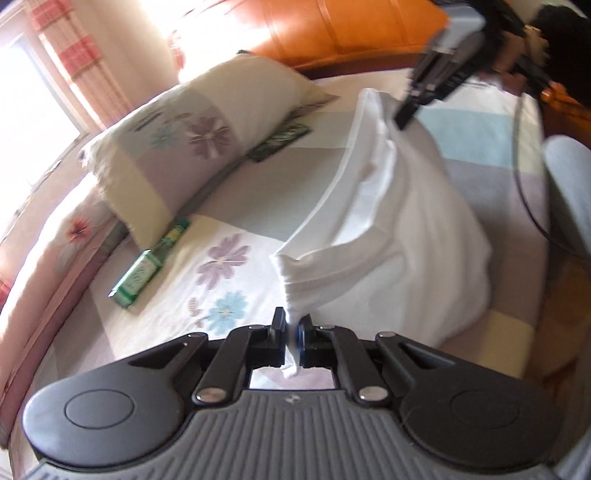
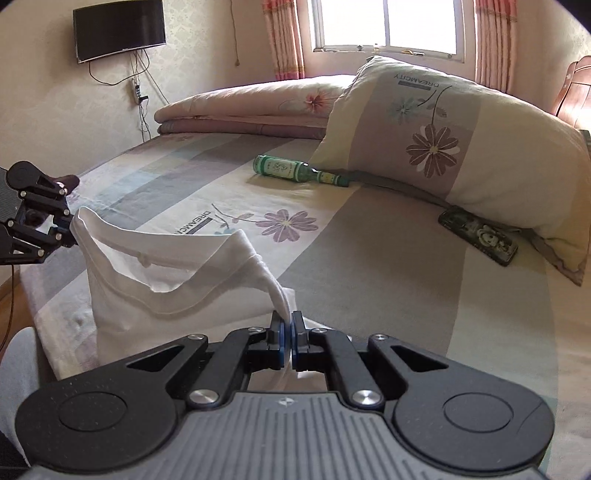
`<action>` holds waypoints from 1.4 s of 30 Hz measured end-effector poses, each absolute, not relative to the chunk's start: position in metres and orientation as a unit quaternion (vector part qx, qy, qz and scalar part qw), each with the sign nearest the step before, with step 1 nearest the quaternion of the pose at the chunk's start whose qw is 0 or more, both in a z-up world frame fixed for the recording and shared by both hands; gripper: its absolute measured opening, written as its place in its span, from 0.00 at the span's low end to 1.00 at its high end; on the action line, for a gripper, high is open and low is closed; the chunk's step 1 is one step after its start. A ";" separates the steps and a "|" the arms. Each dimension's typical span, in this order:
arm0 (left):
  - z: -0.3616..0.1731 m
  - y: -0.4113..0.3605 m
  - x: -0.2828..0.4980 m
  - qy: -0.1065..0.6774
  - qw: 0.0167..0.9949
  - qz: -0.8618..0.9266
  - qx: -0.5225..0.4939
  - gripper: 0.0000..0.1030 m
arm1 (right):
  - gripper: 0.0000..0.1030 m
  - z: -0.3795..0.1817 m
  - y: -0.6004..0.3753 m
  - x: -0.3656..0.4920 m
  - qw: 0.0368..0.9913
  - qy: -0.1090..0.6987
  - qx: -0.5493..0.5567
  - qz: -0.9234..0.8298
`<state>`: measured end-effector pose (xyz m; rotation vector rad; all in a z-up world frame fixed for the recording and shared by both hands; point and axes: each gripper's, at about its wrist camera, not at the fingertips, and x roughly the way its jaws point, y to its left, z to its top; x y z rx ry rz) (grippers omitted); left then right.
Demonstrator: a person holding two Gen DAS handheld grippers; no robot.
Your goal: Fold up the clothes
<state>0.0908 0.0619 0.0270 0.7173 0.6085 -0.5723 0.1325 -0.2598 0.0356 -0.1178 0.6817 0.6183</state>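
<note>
Near the bed's (image 2: 406, 295) front edge, the white garment (image 2: 166, 291) is hanging stretched between both grippers: left gripper (image 1: 291, 325) and right gripper (image 2: 287, 325) are each clamping a top corner, its long edge running between them.

You're in somebody's bedroom, no doubt about it. You've got a made bed (image 2: 369, 236) with a flower-print patchwork sheet, a big matching pillow (image 2: 461, 147) propped near the wooden headboard (image 2: 576, 92), and a folded quilt (image 2: 251, 110) stacked along the far side. There's a TV (image 2: 120, 27) mounted on the wallpapered wall with its cables dangling down, plus a window (image 2: 388, 26) with pink striped curtains (image 2: 282, 40) letting daylight in. A green bottle (image 2: 295, 170) and a phone (image 2: 480, 236) are just lying on the bed, so it's a proper lived-in home
</note>
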 end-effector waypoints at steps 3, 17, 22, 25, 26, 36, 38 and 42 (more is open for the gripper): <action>0.031 0.062 0.120 0.292 0.861 -0.255 0.330 0.04 | 0.05 0.042 -0.256 0.155 0.899 0.329 -0.070 0.281; 0.013 0.055 0.266 0.324 0.880 -0.201 0.284 0.04 | 0.05 0.037 -0.245 0.315 0.900 0.380 -0.101 0.190; -0.030 0.047 0.318 0.384 0.857 -0.200 0.280 0.04 | 0.06 0.001 -0.244 0.371 0.879 0.432 -0.104 0.172; -0.056 0.040 0.340 0.411 0.840 -0.205 0.288 0.04 | 0.06 -0.022 -0.245 0.397 0.866 0.461 -0.108 0.160; -0.062 0.038 0.347 0.416 0.838 -0.205 0.286 0.04 | 0.06 -0.029 -0.246 0.404 0.862 0.470 -0.109 0.156; -0.091 0.025 0.404 0.431 0.858 -0.156 0.233 0.09 | 0.09 -0.061 -0.260 0.449 0.866 0.484 -0.065 0.108; -0.092 0.027 0.408 0.431 0.866 -0.143 0.211 0.13 | 0.16 -0.061 -0.266 0.446 0.868 0.483 -0.044 0.103; -0.081 0.037 0.399 0.437 0.868 -0.134 0.191 0.15 | 0.22 -0.051 -0.284 0.427 0.871 0.480 0.002 0.103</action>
